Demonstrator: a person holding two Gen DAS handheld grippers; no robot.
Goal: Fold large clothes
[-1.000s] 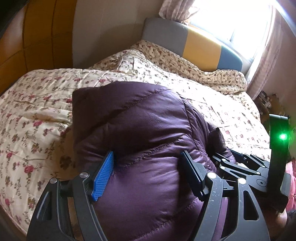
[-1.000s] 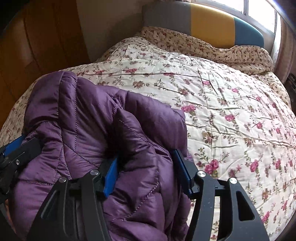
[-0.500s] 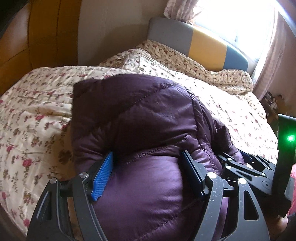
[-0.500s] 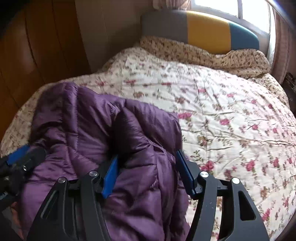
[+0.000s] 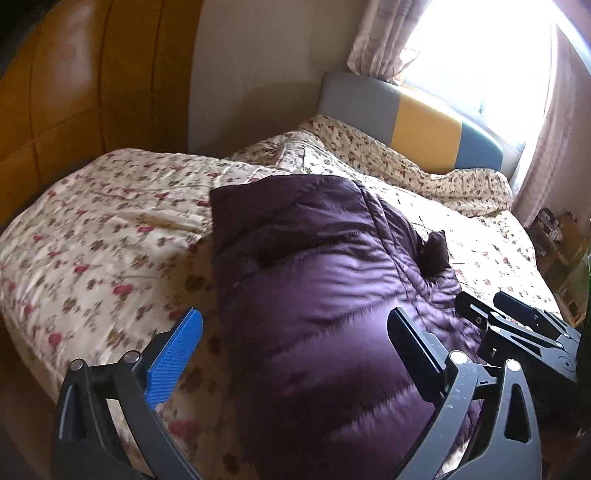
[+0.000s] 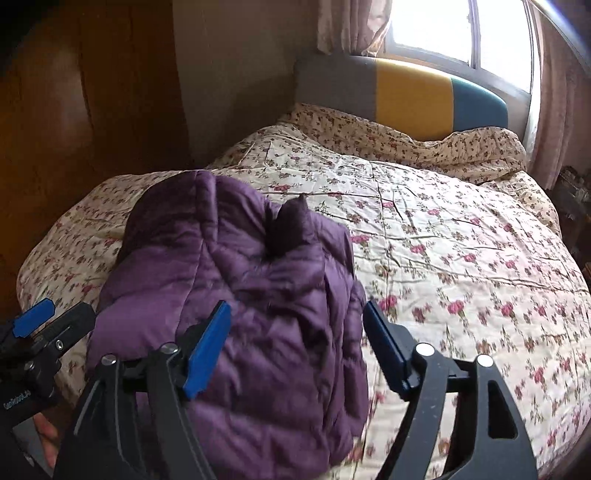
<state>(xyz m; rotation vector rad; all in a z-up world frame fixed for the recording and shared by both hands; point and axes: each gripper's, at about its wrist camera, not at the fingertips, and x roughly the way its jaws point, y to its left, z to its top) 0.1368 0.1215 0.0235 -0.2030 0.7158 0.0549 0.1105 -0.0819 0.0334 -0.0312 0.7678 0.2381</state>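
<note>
1. The purple puffer jacket [image 5: 325, 280] lies bundled on the bed's floral quilt [image 5: 110, 229], toward its near left part.
2. The left gripper [image 5: 295, 347] is spread wide and released, its fingers holding nothing above the jacket's near edge.
3. The right gripper [image 6: 297, 347] is likewise spread apart, gripping nothing, over the jacket's right side.
4. A grey, yellow and teal headboard [image 6: 406, 96] stands beyond, under the window [image 6: 461, 33].

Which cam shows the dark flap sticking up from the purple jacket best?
Right wrist: the dark flap stands upright near frame centre against the pale quilt, outline clear. Left wrist shows it smaller, on the purple jacket's right edge, partly in shadow.
</note>
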